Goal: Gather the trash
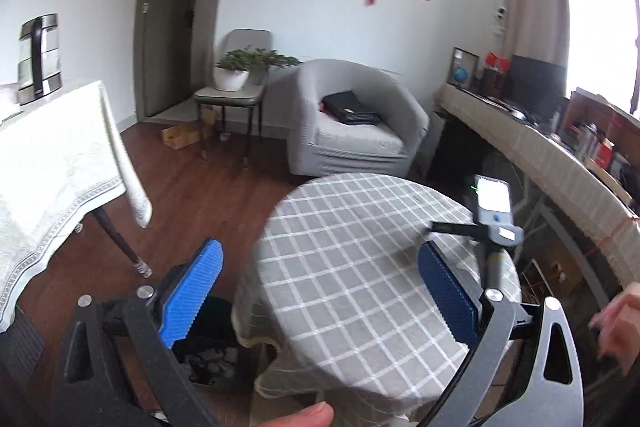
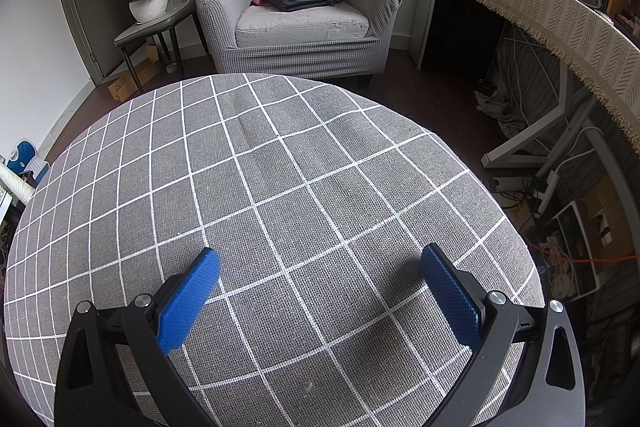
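The surface (image 2: 280, 167) is a round top under a grey checked cloth (image 1: 360, 267). In both views its visible area carries no loose items; no trash shows on it. The near edge falls outside both views, so that strip cannot be checked.

The bin (image 1: 212, 351) is a dark container on the floor (image 1: 192, 187), just beside the left edge of the surface and lower than it. Crumpled grey pieces lie inside; judged from the task, these are collected trash. The position suits the work: items lifted off the left edge have only a short drop.

The left claw (image 1: 320, 267) is held above the left edge of the surface, its left pad over the bin and its right pad over the cloth. Its jaws are spread wide with nothing between them. This pose is consistent with a release over the bin.

The right claw (image 2: 320, 267) hovers low over the middle of the surface, jaws equally wide and empty.

Judgement: the task appears near completion. Any remaining trash is out of view.
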Action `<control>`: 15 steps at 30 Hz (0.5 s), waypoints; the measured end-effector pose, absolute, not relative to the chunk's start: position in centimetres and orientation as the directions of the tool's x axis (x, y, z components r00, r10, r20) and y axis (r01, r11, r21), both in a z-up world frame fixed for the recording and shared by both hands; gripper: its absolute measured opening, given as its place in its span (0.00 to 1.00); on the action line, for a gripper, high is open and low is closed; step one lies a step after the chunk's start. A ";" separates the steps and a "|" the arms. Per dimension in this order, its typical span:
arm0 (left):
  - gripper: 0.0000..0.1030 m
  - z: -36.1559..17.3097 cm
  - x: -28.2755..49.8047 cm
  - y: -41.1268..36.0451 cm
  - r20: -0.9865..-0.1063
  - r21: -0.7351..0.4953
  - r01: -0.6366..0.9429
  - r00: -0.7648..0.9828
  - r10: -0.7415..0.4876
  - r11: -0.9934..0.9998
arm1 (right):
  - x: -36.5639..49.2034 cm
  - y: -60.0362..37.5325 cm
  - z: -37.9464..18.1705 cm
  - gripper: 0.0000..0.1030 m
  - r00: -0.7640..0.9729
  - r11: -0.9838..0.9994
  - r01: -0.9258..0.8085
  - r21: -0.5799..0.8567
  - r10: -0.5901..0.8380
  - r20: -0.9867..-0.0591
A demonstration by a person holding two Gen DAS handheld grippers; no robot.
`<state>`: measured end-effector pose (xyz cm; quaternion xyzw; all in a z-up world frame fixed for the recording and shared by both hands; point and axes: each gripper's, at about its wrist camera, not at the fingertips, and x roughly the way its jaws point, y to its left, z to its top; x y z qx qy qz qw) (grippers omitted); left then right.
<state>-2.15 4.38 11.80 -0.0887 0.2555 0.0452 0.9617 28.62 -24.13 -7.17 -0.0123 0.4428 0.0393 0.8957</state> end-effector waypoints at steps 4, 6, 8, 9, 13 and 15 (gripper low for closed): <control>0.97 11.2 -1.0 13.9 -0.472 -0.085 -0.293 0.853 0.220 0.952 | 28.6 -24.1 -7.1 0.98 0.605 0.997 -0.081 0.013 0.059 -0.794; 0.97 10.2 -0.9 18.0 -0.473 -0.086 -0.342 0.841 0.264 0.936 | 28.6 -24.1 -7.2 0.98 0.605 0.997 -0.081 0.013 0.059 -0.794; 0.97 8.4 -0.8 21.3 -0.496 -0.084 -0.361 0.824 0.275 0.929 | 28.6 -24.1 -7.1 0.98 0.605 0.997 -0.081 0.013 0.059 -0.794; 0.97 7.7 -1.0 22.5 -0.509 -0.075 -0.375 0.811 0.288 0.924 | 28.6 -24.1 -7.1 0.98 0.605 0.997 -0.081 0.013 0.059 -0.794; 0.97 5.1 -2.6 25.8 -0.528 -0.040 -0.425 0.777 0.342 0.904 | 28.6 -24.1 -7.2 0.98 0.605 0.997 -0.081 0.013 0.059 -0.794; 0.97 3.5 -3.7 27.0 -0.534 -0.051 -0.424 0.776 0.334 0.904 | 28.6 -24.1 -7.1 0.98 0.605 0.997 -0.081 0.013 0.059 -0.794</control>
